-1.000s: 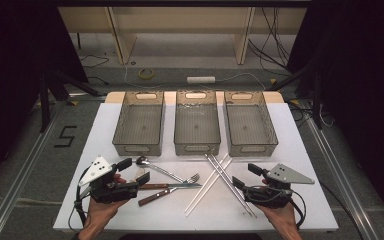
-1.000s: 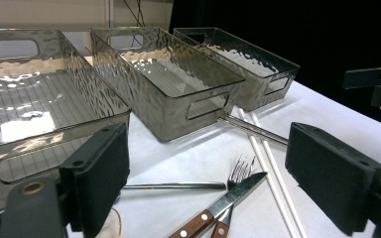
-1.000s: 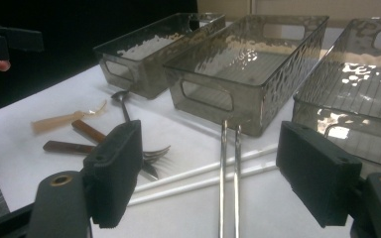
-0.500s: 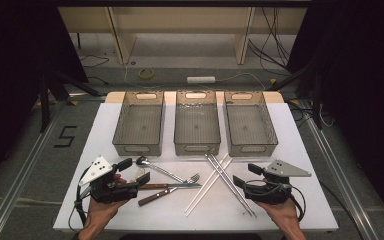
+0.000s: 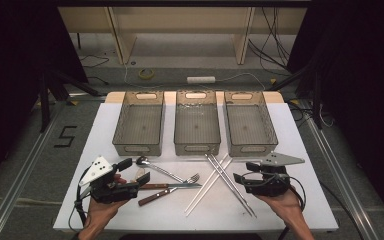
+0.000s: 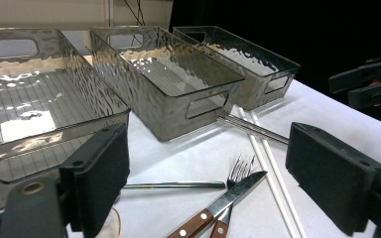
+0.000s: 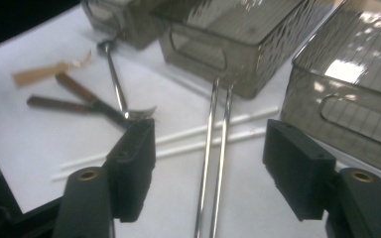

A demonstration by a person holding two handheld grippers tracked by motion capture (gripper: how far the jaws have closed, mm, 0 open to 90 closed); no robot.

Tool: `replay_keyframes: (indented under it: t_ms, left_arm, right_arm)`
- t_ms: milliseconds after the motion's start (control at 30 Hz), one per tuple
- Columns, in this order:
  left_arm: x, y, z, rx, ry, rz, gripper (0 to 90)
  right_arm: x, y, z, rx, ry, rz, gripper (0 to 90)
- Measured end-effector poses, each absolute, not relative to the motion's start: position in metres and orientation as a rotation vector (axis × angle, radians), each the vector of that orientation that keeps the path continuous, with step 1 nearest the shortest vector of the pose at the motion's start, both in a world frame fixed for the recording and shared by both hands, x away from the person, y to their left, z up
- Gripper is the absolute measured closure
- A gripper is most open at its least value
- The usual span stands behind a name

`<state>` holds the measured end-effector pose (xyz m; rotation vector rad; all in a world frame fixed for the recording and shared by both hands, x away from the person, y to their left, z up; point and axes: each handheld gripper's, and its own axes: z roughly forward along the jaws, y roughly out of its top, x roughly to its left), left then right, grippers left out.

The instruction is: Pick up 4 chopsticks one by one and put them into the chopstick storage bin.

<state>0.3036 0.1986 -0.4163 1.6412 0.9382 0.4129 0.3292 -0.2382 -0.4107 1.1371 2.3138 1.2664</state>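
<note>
Left gripper (image 5: 136,171) jaws apart, empty, just left of knife (image 5: 169,187); right gripper (image 5: 244,172) likewise spread, right of knife, possibly above metal chopsticks (image 5: 228,185).

Overhead light bright on white table (image 5: 300,200), surroundings black. Glare patches on clear bins (image 6: 25,119). Right gripper view soft, blurred throughout; left gripper view sharper, near jaws fuzzy.

white table (image 5: 300,150) | 3 bins (image 5: 196,127) | cutlery (image 5: 172,185) | chopsticks (image 5: 220,182)
</note>
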Motion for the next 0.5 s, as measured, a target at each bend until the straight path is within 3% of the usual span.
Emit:
replay_keyframes:
  t_ms: [500]
  left_arm:
    - [0.303,0.199,-0.416,1.650,0.935,0.415,16.6]
  right_arm:
    - [0.361,-0.224,-0.423,1.215,2.514,0.917,53.6]
